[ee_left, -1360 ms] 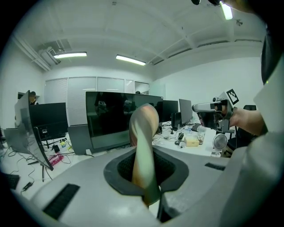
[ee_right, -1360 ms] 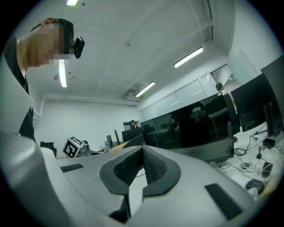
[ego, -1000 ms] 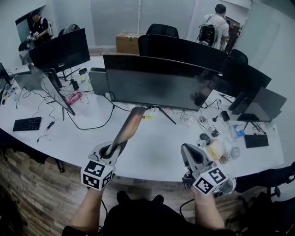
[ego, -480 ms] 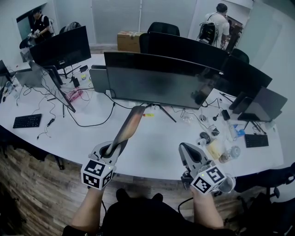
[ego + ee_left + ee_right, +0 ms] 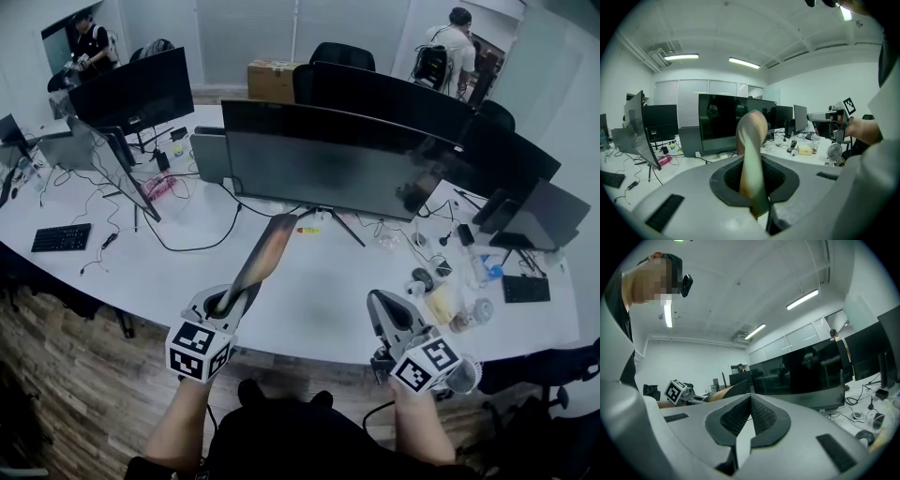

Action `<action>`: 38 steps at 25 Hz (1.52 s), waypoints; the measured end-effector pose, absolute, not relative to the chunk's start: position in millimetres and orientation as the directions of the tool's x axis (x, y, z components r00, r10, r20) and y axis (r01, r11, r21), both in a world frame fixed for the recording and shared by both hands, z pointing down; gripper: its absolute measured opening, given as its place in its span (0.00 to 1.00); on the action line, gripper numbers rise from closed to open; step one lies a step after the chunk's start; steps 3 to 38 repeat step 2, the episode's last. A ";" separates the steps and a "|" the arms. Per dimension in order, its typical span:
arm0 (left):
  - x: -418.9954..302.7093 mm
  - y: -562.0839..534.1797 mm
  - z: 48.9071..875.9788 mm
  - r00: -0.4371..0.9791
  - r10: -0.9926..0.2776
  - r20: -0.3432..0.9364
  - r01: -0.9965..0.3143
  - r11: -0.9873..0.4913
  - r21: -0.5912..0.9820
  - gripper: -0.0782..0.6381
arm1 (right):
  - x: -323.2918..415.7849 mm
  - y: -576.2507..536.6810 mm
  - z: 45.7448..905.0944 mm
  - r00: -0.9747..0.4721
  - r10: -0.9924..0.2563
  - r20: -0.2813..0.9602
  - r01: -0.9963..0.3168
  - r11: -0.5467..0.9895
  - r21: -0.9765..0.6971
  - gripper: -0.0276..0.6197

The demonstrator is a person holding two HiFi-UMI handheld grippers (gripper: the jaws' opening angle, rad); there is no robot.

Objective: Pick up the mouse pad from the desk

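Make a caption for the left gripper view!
Left gripper clamps the curled mouse pad, held up before a dark monitor.

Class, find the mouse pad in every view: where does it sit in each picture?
Head view: left of centre, the mouse pad juts from the left tongs.
Left gripper view: centre, clamped between the jaws.
Right gripper view: small tan sliver, left of centre.
Shared landmark: the wide dark monitor.

The near end of the mouse pad (image 5: 265, 255) is buried between the shut jaws of the left claw (image 5: 222, 305), so its gripped edge is hidden. The wide monitor (image 5: 328, 164) hides the desk (image 5: 309, 300) surface behind it. The desk runs off the left edge. The small things (image 5: 441, 302) at its right are too small to name. Both forearms (image 5: 178, 427) are cut off at the near edge.
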State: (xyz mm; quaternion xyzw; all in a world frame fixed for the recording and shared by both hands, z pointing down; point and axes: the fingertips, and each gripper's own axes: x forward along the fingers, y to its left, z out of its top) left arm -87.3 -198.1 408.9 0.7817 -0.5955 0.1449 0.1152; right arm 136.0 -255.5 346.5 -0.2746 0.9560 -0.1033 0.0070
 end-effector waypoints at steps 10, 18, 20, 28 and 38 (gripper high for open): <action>-88.6 -196.7 409.4 0.247 -0.898 0.365 -0.965 -0.263 0.008 0.16 | 134.2 -254.7 346.9 -0.851 -0.524 0.045 -0.521 0.830 -0.199 0.05; -88.6 -196.7 409.4 0.247 -0.898 0.365 -0.965 -0.263 0.008 0.16 | 134.2 -254.7 346.9 -0.851 -0.524 0.045 -0.521 0.830 -0.199 0.05; -88.6 -196.7 409.4 0.247 -0.898 0.365 -0.965 -0.263 0.008 0.16 | 134.2 -254.7 346.9 -0.851 -0.524 0.045 -0.521 0.830 -0.199 0.05; -88.6 -196.7 409.4 0.247 -0.898 0.365 -0.965 -0.263 0.008 0.16 | 134.2 -254.7 346.9 -0.851 -0.524 0.045 -0.521 0.830 -0.199 0.05; -88.6 -196.7 409.4 0.247 -0.898 0.365 -0.965 -0.263 0.008 0.16 | 134.2 -254.7 346.9 -0.851 -0.524 0.045 -0.521 0.830 -0.199 0.05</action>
